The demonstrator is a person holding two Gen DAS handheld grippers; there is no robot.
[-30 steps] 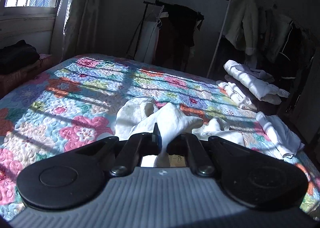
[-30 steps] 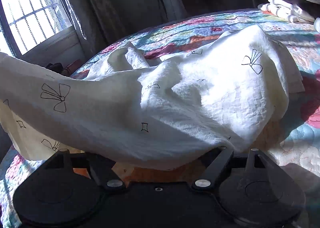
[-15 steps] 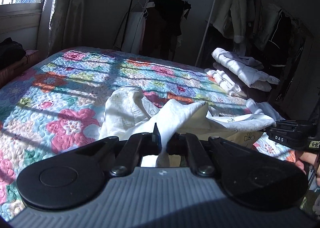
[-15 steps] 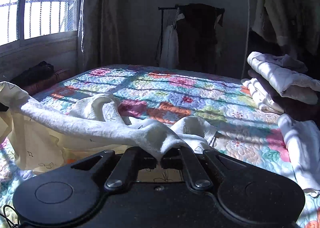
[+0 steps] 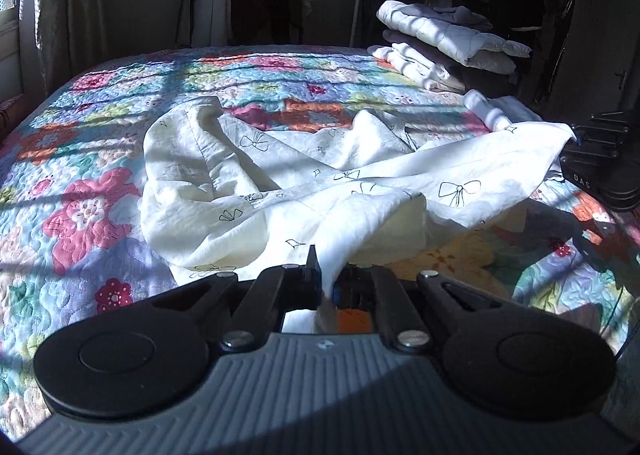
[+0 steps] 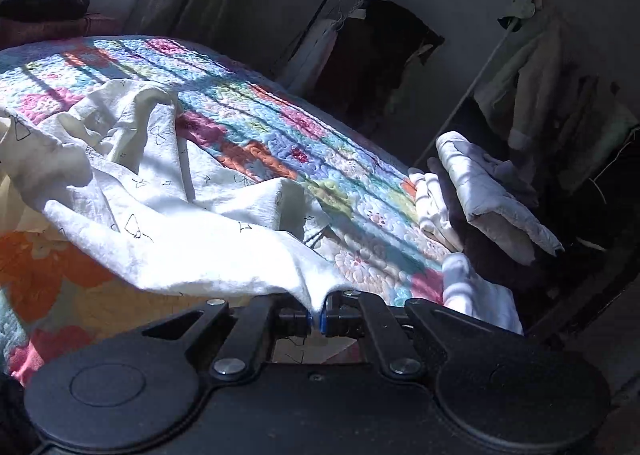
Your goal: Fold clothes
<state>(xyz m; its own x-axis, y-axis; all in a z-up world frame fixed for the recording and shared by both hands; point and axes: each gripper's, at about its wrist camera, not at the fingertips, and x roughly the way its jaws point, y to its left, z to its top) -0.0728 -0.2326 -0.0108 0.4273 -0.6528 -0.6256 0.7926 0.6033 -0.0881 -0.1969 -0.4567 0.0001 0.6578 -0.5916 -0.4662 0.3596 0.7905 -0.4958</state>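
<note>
A cream garment with small black bow prints (image 5: 352, 183) lies crumpled across the flowered quilt (image 5: 80, 207). My left gripper (image 5: 328, 283) is shut on a bunched corner of it at the near edge. In the right wrist view the same garment (image 6: 168, 231) stretches left from my right gripper (image 6: 318, 319), which is shut on another corner. The right gripper's dark body (image 5: 600, 171) shows at the right edge of the left wrist view, with the cloth pulled up toward it. The stretch between the two grips is lifted off the quilt; the rest rests on the bed.
A pile of folded pale clothes (image 5: 448, 43) sits at the bed's far right corner, also visible as folded clothes (image 6: 488, 195). A folded white piece (image 6: 476, 295) lies nearer. Clothes racks with hanging garments (image 6: 372, 51) stand behind the bed. A curtain and window are at left.
My right gripper went from open under the cloth to shut on a corner, rose and rolled. The left gripper sank toward the bed with its corner still held; the garment is now stretched between them.
</note>
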